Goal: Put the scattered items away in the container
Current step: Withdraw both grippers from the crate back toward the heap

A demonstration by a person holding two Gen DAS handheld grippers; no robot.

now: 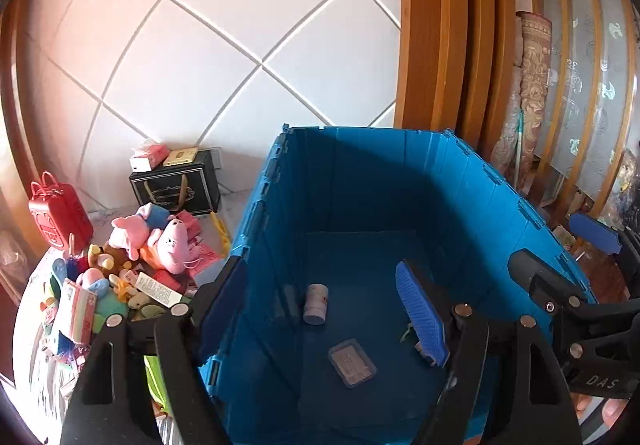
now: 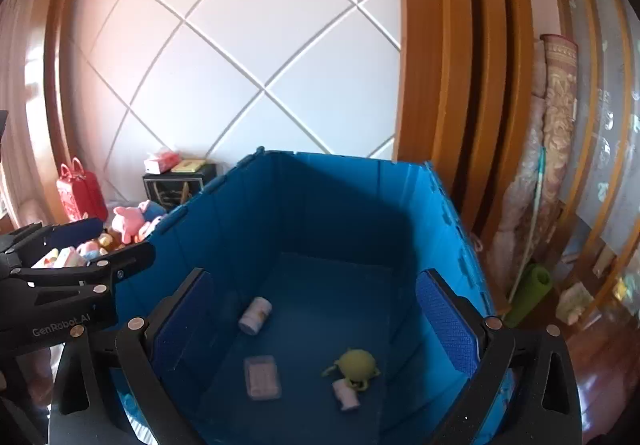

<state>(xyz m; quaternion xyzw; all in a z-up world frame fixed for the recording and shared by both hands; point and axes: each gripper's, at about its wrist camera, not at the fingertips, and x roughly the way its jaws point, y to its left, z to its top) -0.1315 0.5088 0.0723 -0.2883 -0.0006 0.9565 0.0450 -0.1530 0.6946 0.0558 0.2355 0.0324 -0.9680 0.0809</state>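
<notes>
The left gripper held its fingers wide apart with nothing between them, and the right gripper stood just as open and empty. Below and beyond both pairs lay the blue container, holding a small white bottle, a flat packet and a green toy. Left of the fingers, outside the container, a heap of plush toys remained scattered.

Open blue crate holds a white bottle, flat packet, green toy.
</notes>
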